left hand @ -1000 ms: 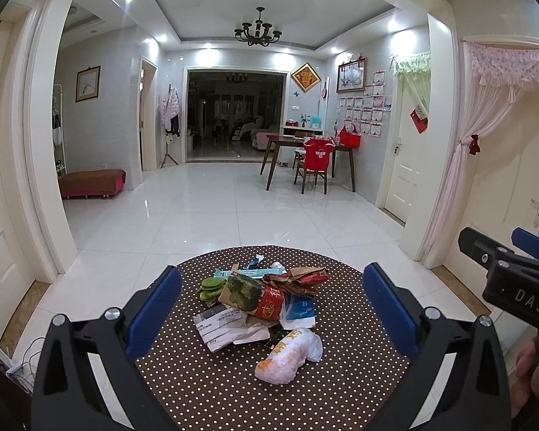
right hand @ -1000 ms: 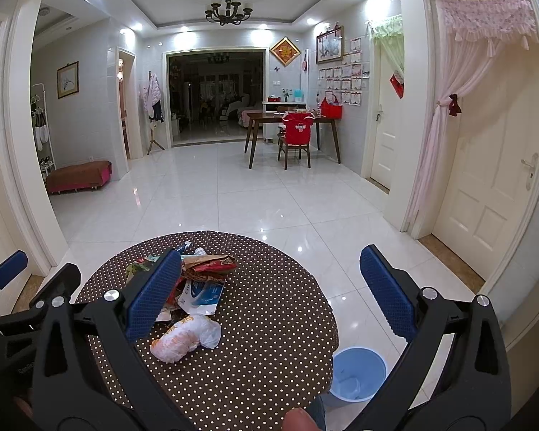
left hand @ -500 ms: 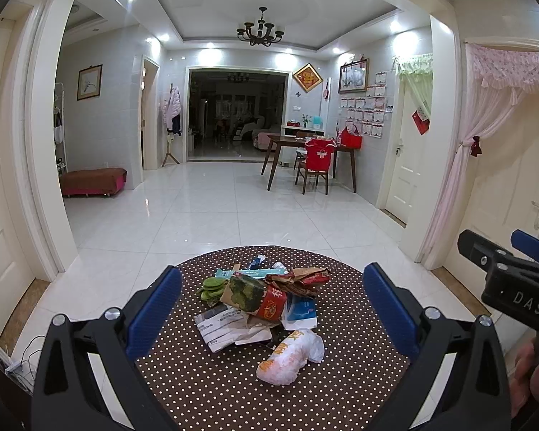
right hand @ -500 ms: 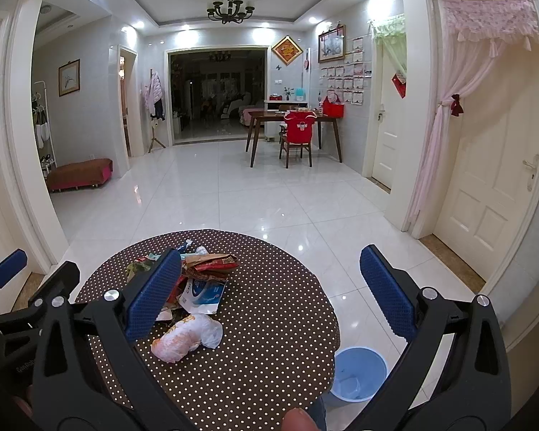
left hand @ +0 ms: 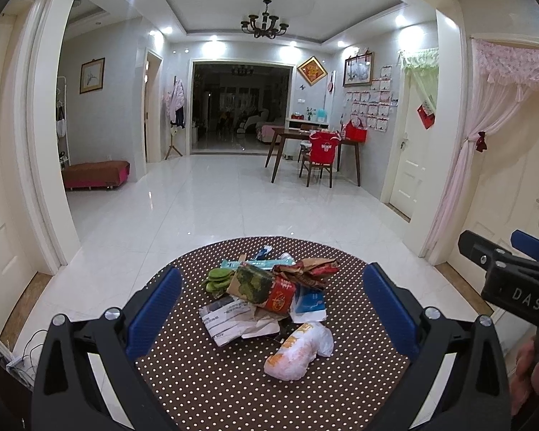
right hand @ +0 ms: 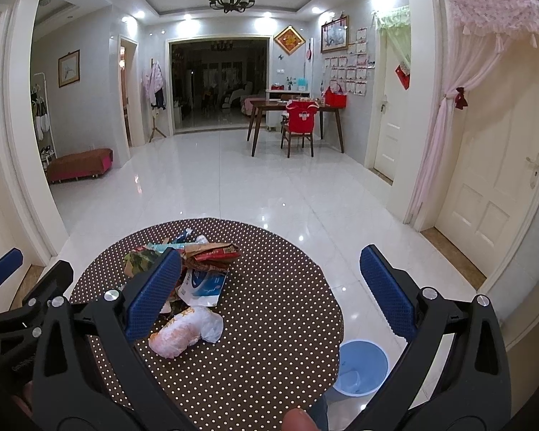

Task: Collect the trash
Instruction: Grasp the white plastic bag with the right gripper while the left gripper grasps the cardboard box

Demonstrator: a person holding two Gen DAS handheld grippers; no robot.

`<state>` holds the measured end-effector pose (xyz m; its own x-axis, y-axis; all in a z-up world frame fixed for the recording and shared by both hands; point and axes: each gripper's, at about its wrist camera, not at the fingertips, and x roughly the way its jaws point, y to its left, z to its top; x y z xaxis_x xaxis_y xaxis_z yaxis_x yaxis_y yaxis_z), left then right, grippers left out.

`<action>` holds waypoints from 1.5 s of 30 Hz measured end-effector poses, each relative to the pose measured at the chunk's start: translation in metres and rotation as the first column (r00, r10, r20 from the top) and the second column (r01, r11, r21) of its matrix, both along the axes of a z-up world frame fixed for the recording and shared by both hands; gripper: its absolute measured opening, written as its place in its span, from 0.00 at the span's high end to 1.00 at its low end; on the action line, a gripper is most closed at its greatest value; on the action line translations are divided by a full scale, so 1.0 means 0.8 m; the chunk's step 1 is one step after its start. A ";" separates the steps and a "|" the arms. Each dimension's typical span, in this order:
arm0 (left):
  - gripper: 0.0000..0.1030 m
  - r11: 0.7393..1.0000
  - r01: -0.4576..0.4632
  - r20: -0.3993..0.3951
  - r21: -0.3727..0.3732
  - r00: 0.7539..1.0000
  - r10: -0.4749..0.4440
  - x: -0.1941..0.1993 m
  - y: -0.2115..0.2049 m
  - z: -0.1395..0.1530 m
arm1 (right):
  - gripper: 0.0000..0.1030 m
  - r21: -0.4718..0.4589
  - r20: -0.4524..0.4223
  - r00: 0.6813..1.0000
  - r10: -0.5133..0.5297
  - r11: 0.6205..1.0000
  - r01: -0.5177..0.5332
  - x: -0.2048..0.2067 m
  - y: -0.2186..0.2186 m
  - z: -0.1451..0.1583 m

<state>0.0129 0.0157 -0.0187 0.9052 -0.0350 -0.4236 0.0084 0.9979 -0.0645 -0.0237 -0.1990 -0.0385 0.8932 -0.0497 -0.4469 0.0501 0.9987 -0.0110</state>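
Worktop: dark brown cloth with a regular pattern of small white dots.
Left gripper: black frame, blue textured finger pads.
Right gripper: black frame, blue textured finger pads.
Crumpled bag: white with orange print.
Flat pouch: white and blue.
Carton: green and brown print, red end.
Folded paper: white with black text.
Bin: pale blue.
Floor: glossy white tiles.
Curtain: pale pink, dark red bow.
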 end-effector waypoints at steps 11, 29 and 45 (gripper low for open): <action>0.04 0.999 -0.044 -0.118 0.014 0.992 0.045 0.029 0.040 -0.071 | 0.05 0.049 -0.242 0.967 0.077 0.997 -0.067 0.079 0.022 -0.099; 0.04 0.994 -0.105 -0.252 0.023 0.962 0.108 0.074 0.094 -0.141 | 0.23 0.151 -0.529 0.819 0.223 0.974 -0.168 0.172 0.115 -0.256; 0.04 0.993 0.068 -0.250 0.092 0.967 -0.043 0.190 0.060 -0.150 | 0.49 0.205 -0.482 0.860 0.165 0.976 -0.072 0.157 -0.004 -0.215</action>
<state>0.1651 0.0635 -0.1385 0.7696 -0.0285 -0.6379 0.0602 0.9978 0.0280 0.1018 -0.2026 -0.2105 0.5467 0.1619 -0.8215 -0.0345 0.9847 0.1710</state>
